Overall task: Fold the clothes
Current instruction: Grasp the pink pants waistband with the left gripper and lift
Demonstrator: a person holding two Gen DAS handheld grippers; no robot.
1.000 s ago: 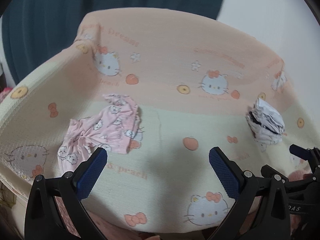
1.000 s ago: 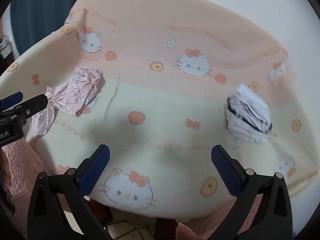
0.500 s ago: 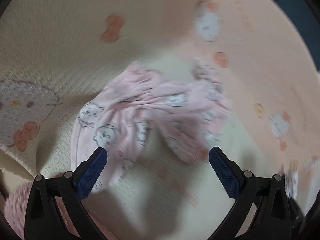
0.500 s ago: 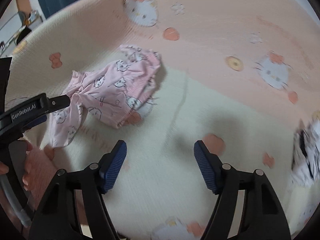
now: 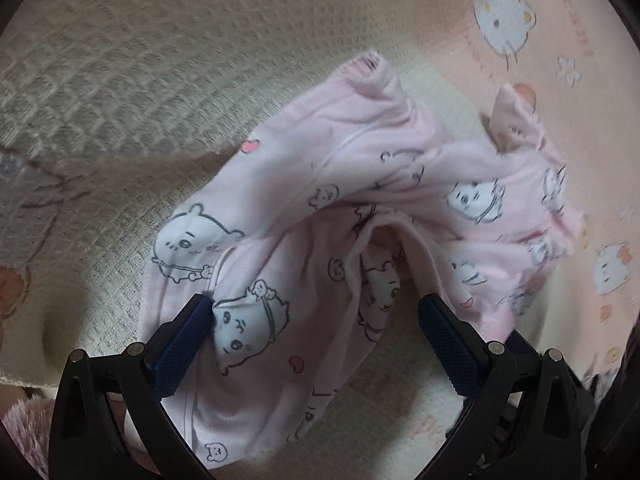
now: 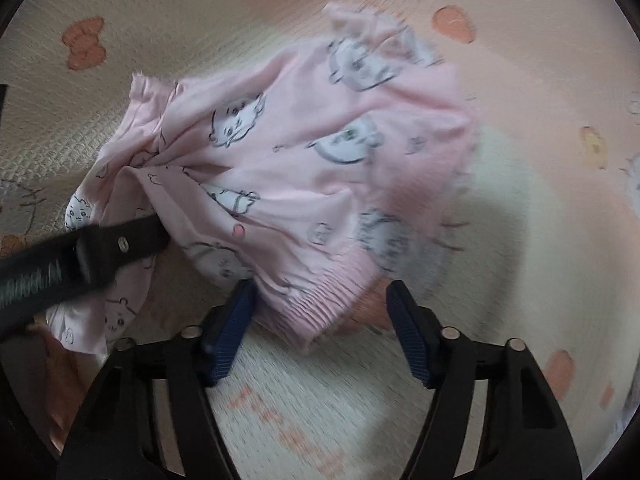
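Pink garment (image 5: pixel 360 216), small, crumpled in a loose heap on a waffle-textured blanket (image 5: pixel 120 60) printed with cartoon cats and bows, cream fading to peach. Thin printed knit, soft and floppy, likely very light; no stiffness, so probably sags and bunches when lifted. Ribbed cuff or hem (image 6: pixel 320 304) thicker, gathered, the best-looking hold: firm edge, less slip. Raw folds in the middle likely to pick up double layers.

Left tongs (image 5: pixel 316 336) wide apart, straddling a fold of the pink cloth, pads not pressing. Right tongs (image 6: pixel 320 320) closing, ribbed edge between them, not yet pinched. Blue pads (image 6: pixel 230 320) ridged, good bite on fabric. Black frames. Right view blurred.
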